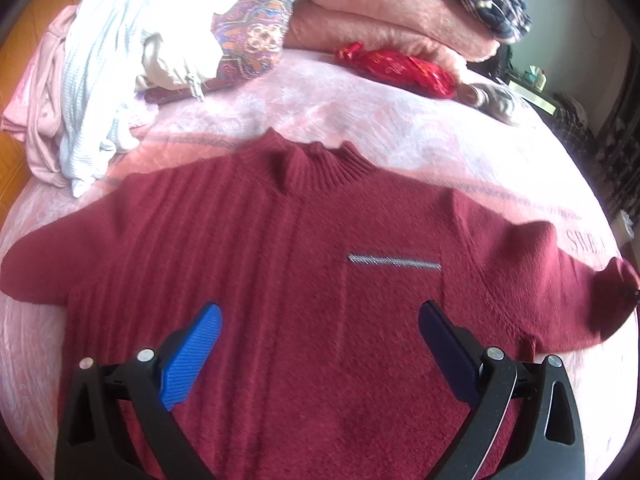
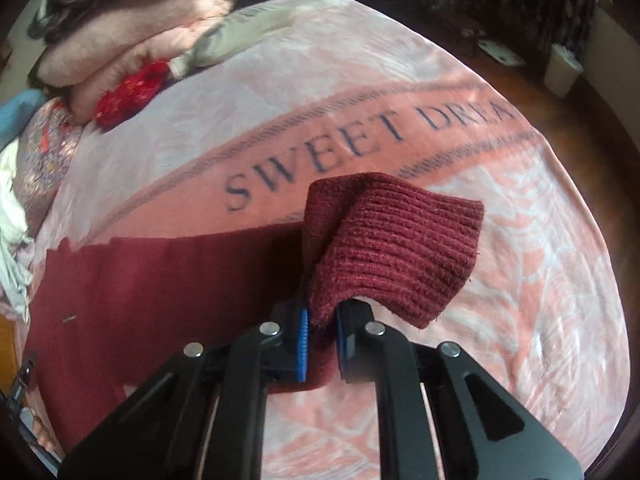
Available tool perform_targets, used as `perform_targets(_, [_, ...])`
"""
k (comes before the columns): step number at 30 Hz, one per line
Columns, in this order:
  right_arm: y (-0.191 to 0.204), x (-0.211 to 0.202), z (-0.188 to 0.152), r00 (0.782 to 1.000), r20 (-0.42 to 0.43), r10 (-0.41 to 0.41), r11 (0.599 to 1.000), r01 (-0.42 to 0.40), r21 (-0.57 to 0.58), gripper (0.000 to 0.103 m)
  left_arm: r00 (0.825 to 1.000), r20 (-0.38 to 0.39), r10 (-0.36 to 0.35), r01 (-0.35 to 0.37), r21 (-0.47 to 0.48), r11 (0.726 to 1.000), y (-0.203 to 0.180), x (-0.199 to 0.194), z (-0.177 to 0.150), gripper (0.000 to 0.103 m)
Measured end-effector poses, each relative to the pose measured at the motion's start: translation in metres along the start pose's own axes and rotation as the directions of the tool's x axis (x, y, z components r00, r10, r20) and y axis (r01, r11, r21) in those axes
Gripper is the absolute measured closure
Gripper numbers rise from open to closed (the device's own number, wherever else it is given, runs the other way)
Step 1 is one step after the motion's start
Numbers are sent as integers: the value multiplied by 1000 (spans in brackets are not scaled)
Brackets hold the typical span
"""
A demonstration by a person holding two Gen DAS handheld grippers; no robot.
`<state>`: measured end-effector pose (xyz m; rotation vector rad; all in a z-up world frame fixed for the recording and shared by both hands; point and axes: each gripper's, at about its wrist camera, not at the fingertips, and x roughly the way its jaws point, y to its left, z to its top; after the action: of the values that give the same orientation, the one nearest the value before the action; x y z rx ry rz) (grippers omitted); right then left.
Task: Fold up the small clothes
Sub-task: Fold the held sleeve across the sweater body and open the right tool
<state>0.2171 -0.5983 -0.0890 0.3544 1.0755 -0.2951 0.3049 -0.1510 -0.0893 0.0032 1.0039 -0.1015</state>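
I have the sweater (image 1: 304,264) lying flat, face up, on the bed (image 1: 360,120), collar away from me and both sleeves spread out to the sides. My right claw (image 2: 322,336) is clamped on one cuff (image 2: 396,248), which stands lifted off the blanket and flops over the pads. My left claw (image 1: 320,316) hangs over the sweater's chest with its jaws wide apart, holding nothing.

The grip looks shallow to me, just a pinch of ribbing, so I judge the cuff could slip out if I pull the sleeve across quickly. With nothing pinning the body, dragging the sleeve may tug the whole sweater sideways and rumple it. The laundry pile (image 1: 100,60) and the red bag (image 1: 400,66) sit well apart.
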Motion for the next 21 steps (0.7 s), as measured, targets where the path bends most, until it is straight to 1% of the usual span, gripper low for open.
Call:
perform_targets(2, [56,-14,-2,999,31,26,993,-23,-114,94,1000,5,0,0,-15,1000,8,-1,4,4])
perform_targets(3, [80,-15,-1,998,36,46,988,-40,-151,94,1000,8,0,0,-22,1000,13,-2,6,4])
perform_targets(4, [111,-18,-5,996,33,82,977,-73,-202,94,1000,8,3,-2,-26,1000,16,-2,7,4])
perform_targets(6, [154,-19,-14,991,13,131,957,-123,-262,94,1000,10,4,-4,-34,999,24,-3,8,4])
perform_targets(8, [201,-8,-27,982,-36,185,930,-187,-316,94,1000,7,6,-6,-43,999,33,-3,9,4])
perform_targets(11, [260,17,-40,974,-106,199,896,-225,-383,94,1000,-5,0,-1,-64,998,44,-2,8,4])
perform_targets(12, [275,29,-48,967,-154,205,883,-251,-397,90,1000,-8,0,-1,-69,998,47,-2,8,4])
perform_targets(13, [285,37,-57,960,-192,206,876,-268,-401,84,1000,-10,-1,0,-72,997,49,-1,8,4])
perform_targets(14, [295,48,-64,945,-248,214,867,-301,-397,78,1000,-13,-2,1,-75,997,51,-1,7,4])
perform_targets(15, [303,53,-70,929,-284,236,857,-337,-390,63,1000,-15,-6,5,-77,997,52,-1,7,4])
perform_targets(16, [302,50,-75,920,-299,256,850,-361,-383,57,1000,-17,-14,12,-79,997,52,0,7,4])
perform_targets(18, [297,37,-75,904,-301,303,832,-405,-379,57,999,-28,-42,40,-79,996,49,1,5,4])
perform_targets(19, [291,29,-75,900,-293,323,828,-419,-374,54,998,-33,-59,57,-76,995,46,2,4,4])
perform_targets(20, [282,16,-68,903,-261,341,833,-419,-361,51,996,-41,-80,77,-69,995,39,4,3,4])
perform_targets(21, [274,8,-63,914,-231,333,843,-398,-362,47,994,-48,-95,92,-58,994,33,5,1,4])
